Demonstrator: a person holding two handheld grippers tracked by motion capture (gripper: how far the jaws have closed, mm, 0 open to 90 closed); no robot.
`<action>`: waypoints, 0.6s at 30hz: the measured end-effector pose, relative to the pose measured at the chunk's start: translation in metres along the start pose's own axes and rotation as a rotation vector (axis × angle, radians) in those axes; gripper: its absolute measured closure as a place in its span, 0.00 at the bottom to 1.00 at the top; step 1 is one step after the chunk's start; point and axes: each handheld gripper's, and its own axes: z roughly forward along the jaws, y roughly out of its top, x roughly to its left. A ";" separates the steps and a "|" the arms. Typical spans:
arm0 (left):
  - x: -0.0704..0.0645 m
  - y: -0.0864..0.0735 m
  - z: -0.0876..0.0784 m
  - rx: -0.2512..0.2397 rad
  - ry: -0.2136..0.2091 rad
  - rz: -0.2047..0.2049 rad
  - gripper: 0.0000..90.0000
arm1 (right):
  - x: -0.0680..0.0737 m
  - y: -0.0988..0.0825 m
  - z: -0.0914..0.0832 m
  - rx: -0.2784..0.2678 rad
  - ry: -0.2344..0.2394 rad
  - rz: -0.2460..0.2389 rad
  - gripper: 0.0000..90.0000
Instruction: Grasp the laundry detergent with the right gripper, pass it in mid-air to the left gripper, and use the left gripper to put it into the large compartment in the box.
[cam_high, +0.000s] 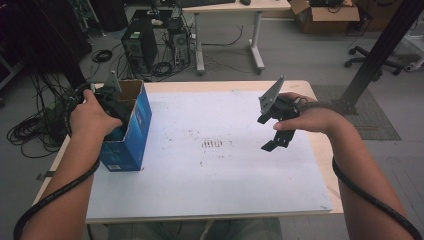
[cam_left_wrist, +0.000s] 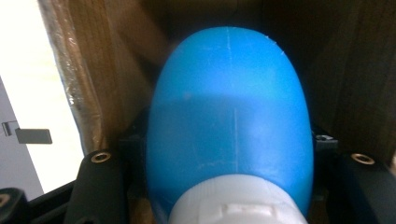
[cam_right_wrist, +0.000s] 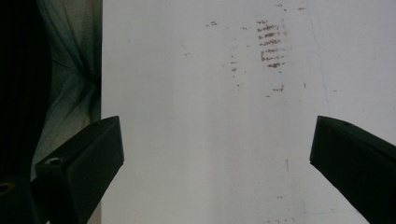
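The left gripper (cam_high: 116, 107) squeezes a blue bottle (cam_left_wrist: 229, 116) inside the blue box (cam_high: 131, 137). The right gripper (cam_high: 276, 135) hangs wide open above the white table (cam_high: 225, 180).

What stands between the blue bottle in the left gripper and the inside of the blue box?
Nothing visible: the left gripper already holds the blue bottle inside the blue box, between its cardboard walls.
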 end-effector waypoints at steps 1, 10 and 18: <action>0.000 0.000 0.000 0.000 -0.001 0.001 0.42 | 0.000 0.000 0.000 0.000 0.000 0.000 0.03; 0.000 0.001 0.001 -0.003 0.001 0.009 0.42 | 0.001 -0.002 -0.001 -0.002 -0.001 0.003 0.03; 0.001 0.001 0.000 -0.005 0.001 0.008 0.41 | 0.001 -0.004 0.000 -0.004 -0.001 0.009 0.03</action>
